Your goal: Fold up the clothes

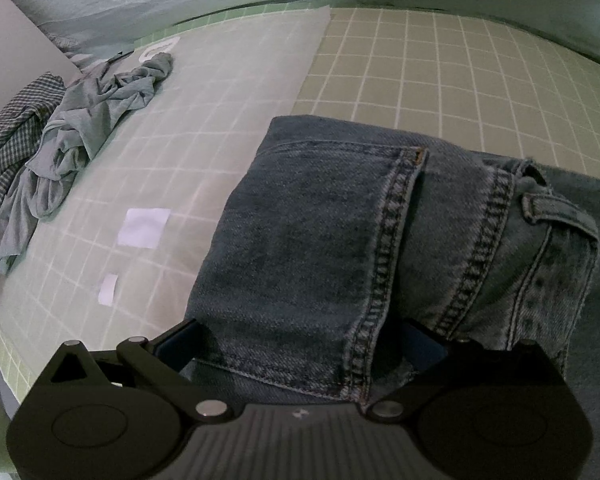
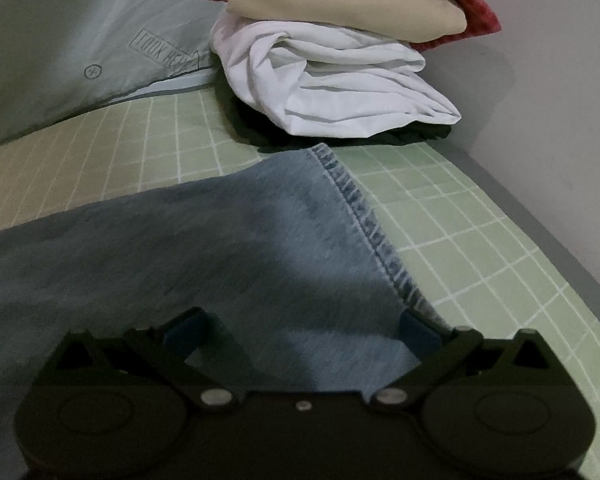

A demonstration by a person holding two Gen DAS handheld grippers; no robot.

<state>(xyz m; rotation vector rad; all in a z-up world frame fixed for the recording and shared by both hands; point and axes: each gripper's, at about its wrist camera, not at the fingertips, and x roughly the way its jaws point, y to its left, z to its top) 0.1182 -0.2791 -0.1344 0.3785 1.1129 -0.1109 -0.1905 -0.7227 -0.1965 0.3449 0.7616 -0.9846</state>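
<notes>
A pair of blue jeans [image 1: 340,248] lies folded on the green grid mat [image 1: 440,68]. In the left wrist view its pocket and waistband side fills the middle, and my left gripper [image 1: 300,344] is open with its jaws wide on either side of the denim edge. In the right wrist view the jeans [image 2: 228,248] show a stitched hem edge running to the lower right. My right gripper [image 2: 300,336] is open too, its blue-padded fingers [image 2: 418,334] spread over the denim near that hem.
A crumpled grey garment [image 1: 88,132] and a checked cloth [image 1: 8,140] lie at the left on a pale sheet [image 1: 228,80]. A stack of folded clothes, white [image 2: 340,84], beige [image 2: 340,4] and red checked, stands at the mat's far right by the wall.
</notes>
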